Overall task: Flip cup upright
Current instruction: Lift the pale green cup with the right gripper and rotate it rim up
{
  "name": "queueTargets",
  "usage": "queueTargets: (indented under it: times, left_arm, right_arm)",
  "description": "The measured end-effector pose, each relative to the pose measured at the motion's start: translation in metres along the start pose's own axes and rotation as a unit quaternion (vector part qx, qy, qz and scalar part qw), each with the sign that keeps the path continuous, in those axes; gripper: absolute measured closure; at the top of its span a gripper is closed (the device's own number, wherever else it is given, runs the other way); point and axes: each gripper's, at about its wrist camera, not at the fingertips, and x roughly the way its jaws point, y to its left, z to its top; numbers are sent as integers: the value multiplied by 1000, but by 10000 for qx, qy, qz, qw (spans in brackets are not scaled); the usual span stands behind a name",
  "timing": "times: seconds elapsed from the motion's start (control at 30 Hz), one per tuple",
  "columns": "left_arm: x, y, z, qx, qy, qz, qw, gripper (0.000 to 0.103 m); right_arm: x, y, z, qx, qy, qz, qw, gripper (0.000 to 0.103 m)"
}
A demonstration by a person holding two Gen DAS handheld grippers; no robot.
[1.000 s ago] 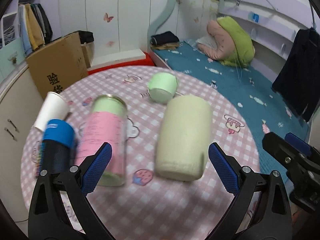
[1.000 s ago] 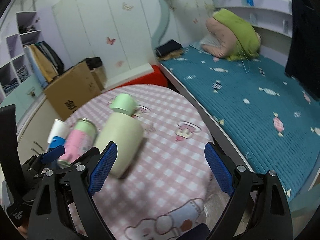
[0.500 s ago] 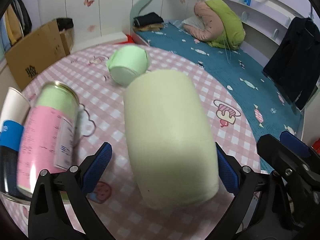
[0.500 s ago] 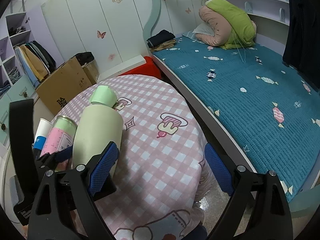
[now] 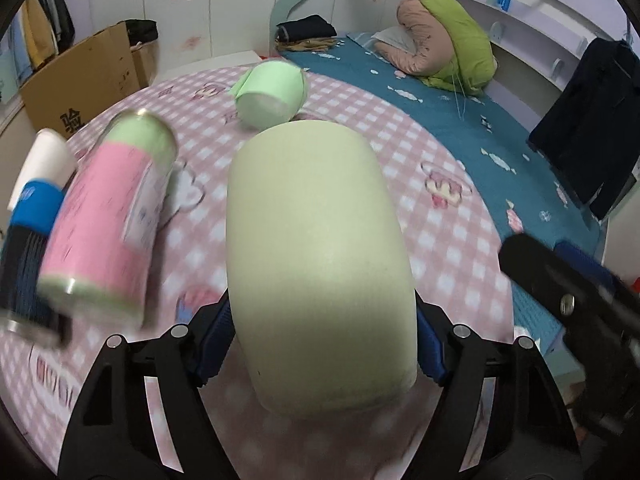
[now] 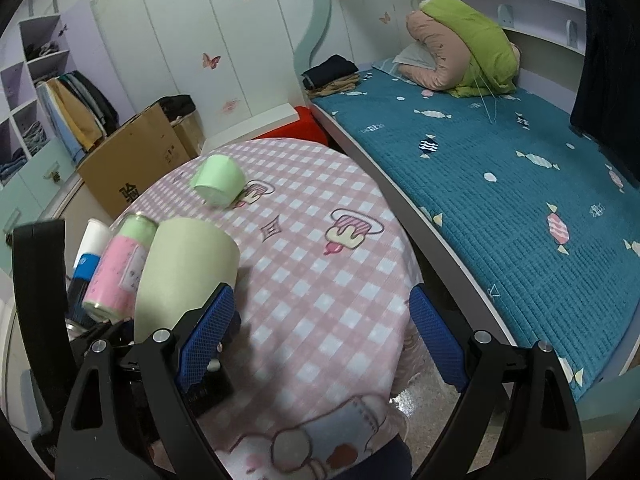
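A large pale cream cup (image 5: 316,264) stands upside down on the pink checked tablecloth (image 5: 440,216), base upward. My left gripper (image 5: 320,340) has its blue pads pressed against both sides of the cup near its rim. The cup also shows in the right wrist view (image 6: 180,272), with the left gripper's frame beside it. My right gripper (image 6: 320,340) is open and empty, hovering over the table's front edge to the right of the cup. A small green cup (image 5: 272,94) lies on its side farther back.
A pink and green can (image 5: 108,220) and a blue and white bottle (image 5: 36,200) stand just left of the cream cup. A bed with a teal cover (image 6: 500,184) runs along the table's right side. A cardboard box (image 6: 136,160) sits behind the table.
My left gripper has moved forward around the cream cup and closed its pads onto the cup's sides. The right gripper stays open and has drifted slightly.
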Motion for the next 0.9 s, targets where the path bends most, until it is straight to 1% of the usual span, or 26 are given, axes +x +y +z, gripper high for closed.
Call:
queueTargets:
  times: [0.27,0.47,0.67,0.8,0.9]
  left_arm:
    - [-35,6,-46,-226,57,-127,9996,27]
    - [-60,30,-71,-477,2,17,9989,27]
    - [-75,60,-89,-653,-22,223,9976,27]
    - [-81,80,-93,-871,-74,341,9956,27]
    - [-82,91,-92,-925,-91,392,9949,27]
  right_arm:
    - [-29,25,-27,-246,76,80,9996,17]
    - [-44,51,-46,-398,92,283,9988,17]
    - [-38,85,-55,-620,241,514,9965,17]
    - [-30,104,-60,-720,337,662,9946,17]
    - [-24,114,-61,-787,391,705,9936,17]
